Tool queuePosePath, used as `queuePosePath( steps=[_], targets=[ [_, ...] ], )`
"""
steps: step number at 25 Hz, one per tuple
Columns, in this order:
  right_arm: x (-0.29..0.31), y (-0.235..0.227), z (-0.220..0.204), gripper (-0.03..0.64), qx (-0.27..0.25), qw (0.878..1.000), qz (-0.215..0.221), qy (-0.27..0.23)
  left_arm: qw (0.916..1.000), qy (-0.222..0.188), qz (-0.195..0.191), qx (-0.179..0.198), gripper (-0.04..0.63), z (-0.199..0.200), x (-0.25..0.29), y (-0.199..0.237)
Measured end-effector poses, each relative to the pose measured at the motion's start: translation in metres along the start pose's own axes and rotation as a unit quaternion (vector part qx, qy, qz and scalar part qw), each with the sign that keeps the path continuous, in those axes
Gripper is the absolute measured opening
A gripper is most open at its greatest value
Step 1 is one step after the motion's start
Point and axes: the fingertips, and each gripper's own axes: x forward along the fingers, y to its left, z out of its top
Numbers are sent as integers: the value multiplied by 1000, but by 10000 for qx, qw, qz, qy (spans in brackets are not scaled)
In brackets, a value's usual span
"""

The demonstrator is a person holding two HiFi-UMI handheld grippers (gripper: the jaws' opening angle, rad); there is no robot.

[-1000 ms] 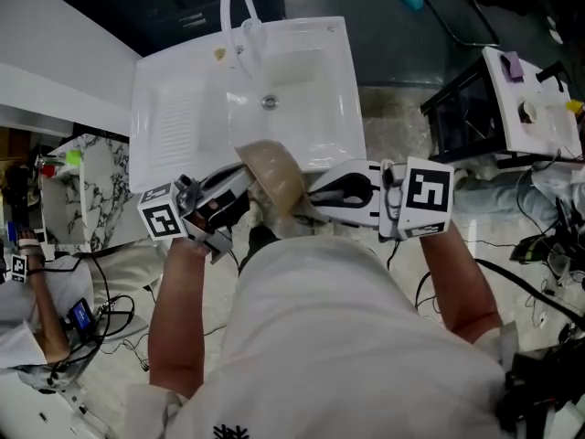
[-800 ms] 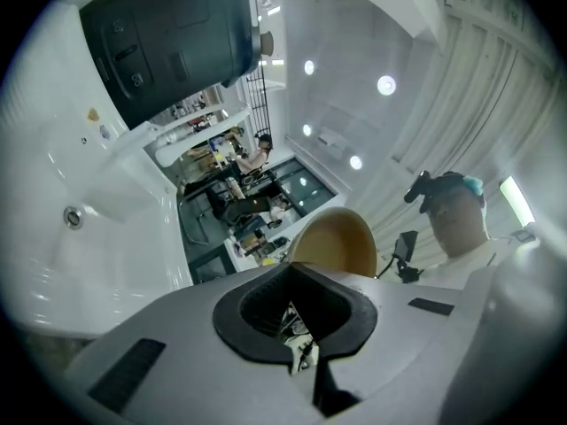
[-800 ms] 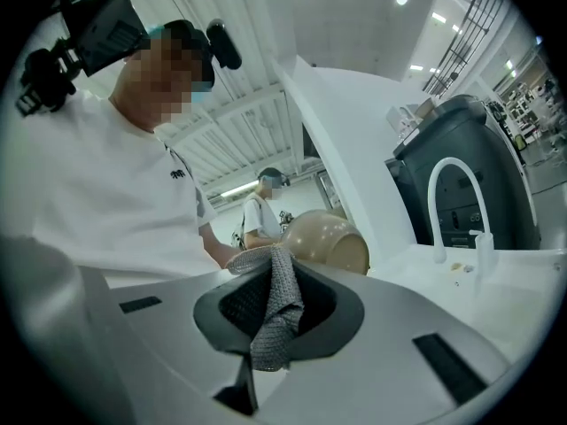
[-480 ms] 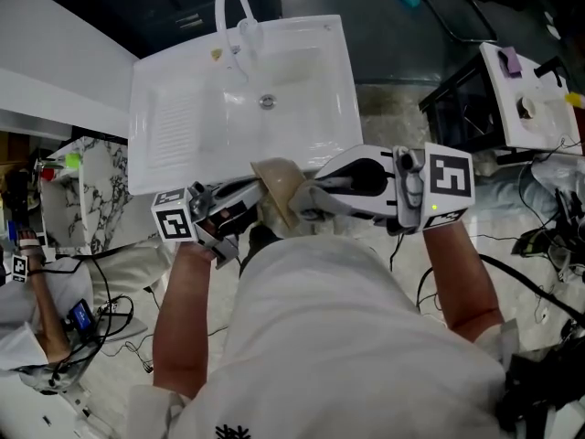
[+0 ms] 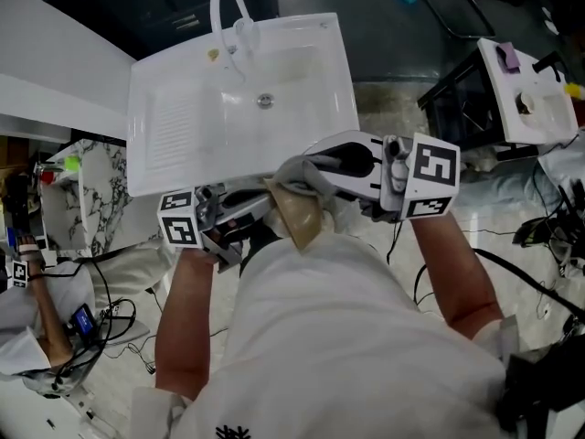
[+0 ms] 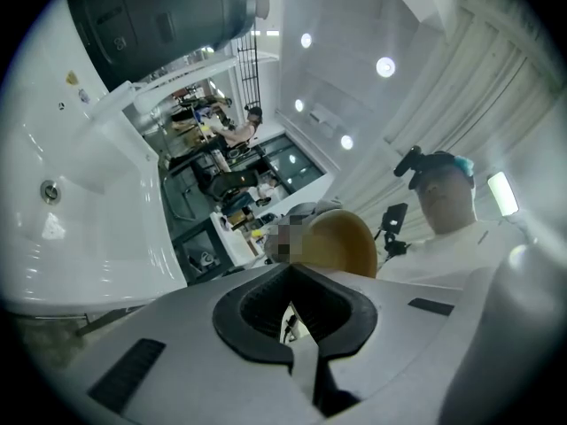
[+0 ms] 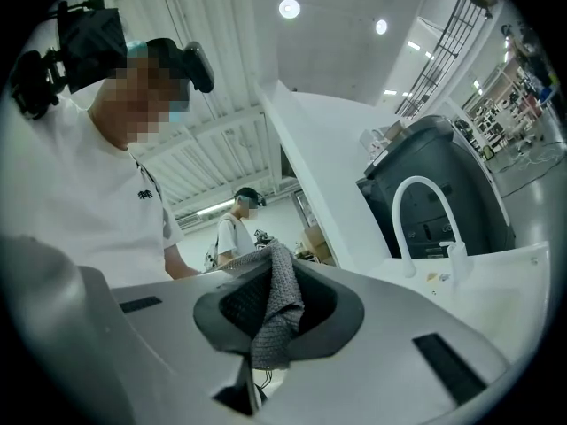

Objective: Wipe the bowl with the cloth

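You hold the bowl point(image 5: 297, 216) in the air at frame centre, with the cloth point(image 5: 297, 174) against its upper edge.

Your shirt hides the bowl's lower part in the head view, and in the left gripper view only its tan curve point(image 6: 345, 244) rises past the jaw tips. Your left gripper point(image 5: 260, 210) reaches in from the lower left, its jaws almost together on the bowl's thin rim. Your right gripper point(image 5: 306, 167) comes in from the right, its jaws closed on the grey cloth point(image 7: 282, 308), which hangs in a fold between them. The white sink point(image 5: 183, 126) and its curved tap point(image 5: 224, 7) sit just above the bowl in the frame. A second person point(image 7: 232, 233) stands in the background of the right gripper view.
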Motion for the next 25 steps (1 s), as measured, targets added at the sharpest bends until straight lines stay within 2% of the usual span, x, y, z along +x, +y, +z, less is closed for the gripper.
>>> queuePosePath(
  steps=[6,11,18,25],
  targets=[
    [-3,-16,-18,35,162,9993,-312,147,9999,-126,-113,13,14,4,-1,-5],
    [-4,-18,-35,35,269,9984,-364,333,9994,-299,-172,-42,14,10,-6,-4],
    [-8,-3,-43,35,318,9984,-45,466,9973,-705,-84,-211,14,21,-20,6],
    [-12,12,-37,35,383,9983,318,307,9973,-673,-3,-290,14,17,-21,12]
  ],
)
